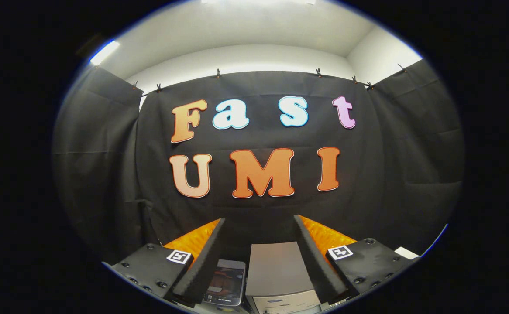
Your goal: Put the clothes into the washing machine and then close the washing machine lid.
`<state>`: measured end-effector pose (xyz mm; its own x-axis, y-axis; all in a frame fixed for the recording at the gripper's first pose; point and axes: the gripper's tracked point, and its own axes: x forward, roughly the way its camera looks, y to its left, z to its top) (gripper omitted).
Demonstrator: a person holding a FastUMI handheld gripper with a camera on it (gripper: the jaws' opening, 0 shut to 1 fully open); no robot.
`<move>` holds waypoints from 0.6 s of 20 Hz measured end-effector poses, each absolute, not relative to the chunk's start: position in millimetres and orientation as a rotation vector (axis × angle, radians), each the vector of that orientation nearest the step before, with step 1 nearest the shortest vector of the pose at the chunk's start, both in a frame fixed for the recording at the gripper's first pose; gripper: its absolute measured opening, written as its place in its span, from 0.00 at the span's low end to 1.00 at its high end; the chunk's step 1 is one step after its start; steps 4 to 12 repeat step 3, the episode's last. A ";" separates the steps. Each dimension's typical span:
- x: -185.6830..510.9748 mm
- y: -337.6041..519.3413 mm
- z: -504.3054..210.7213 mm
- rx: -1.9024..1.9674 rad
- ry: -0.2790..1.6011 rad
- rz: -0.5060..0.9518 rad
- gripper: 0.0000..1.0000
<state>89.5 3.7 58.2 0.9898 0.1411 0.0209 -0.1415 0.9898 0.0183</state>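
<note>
Tool [259, 226] w/ its 2 fingers spread wide, gripping nothing. Low between them sits a grey box w/ closed flat top, prob. the washing machine [276, 270]; a phone-like device [226, 282] just beside. Clothes not spotted. Tool needs to tip down; beyond hangs the booth wall [259, 205].
</note>
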 end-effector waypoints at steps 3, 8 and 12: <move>89.2 5.4 57.3 0.025 -0.017 0.141 0.98; 89.2 5.4 57.3 0.025 -0.017 0.141 0.98; 89.2 5.4 57.3 0.025 -0.017 0.141 0.98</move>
